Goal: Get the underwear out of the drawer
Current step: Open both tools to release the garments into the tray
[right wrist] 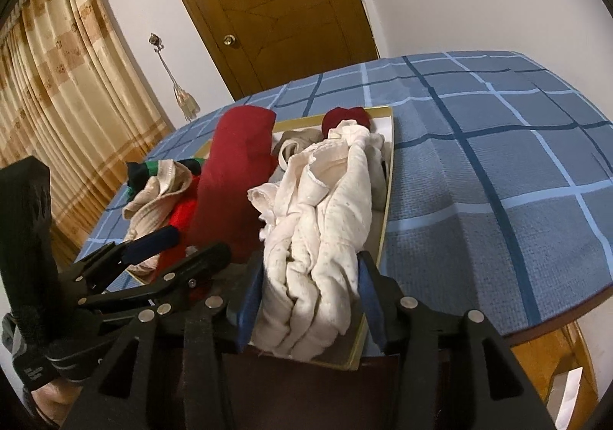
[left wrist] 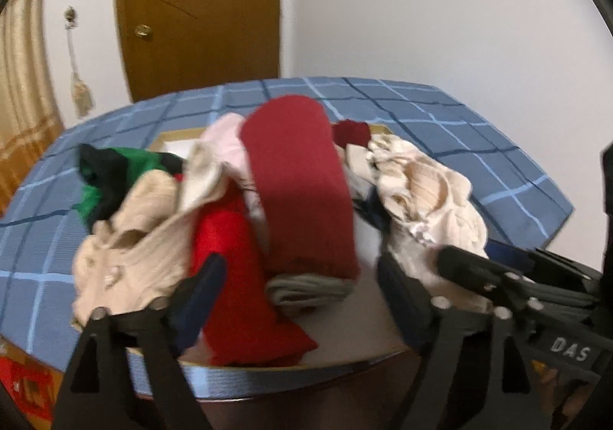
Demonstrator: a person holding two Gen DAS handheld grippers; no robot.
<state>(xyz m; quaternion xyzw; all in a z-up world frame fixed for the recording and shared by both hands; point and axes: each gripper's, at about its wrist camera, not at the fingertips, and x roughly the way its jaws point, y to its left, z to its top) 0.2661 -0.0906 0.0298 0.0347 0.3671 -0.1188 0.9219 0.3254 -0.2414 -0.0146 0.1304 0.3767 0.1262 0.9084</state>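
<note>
Both wrist fisheyes sit low at the near end of the drawer [left wrist: 367, 319], looking forward along it toward the wooden door [left wrist: 199, 8]. The left view is close over the dark red garment [left wrist: 302, 184]; the right view is close over the cream garment [right wrist: 322, 227]. Both share the drawer, blue checked bedspread [right wrist: 479, 169], door and curtain [right wrist: 57, 85].

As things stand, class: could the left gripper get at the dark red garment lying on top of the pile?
Probably yes. The left gripper is open, and the dark red garment lies on top of the pile straight ahead of it, uncovered. The right gripper straddles the cream garment alongside, out of its path.
</note>
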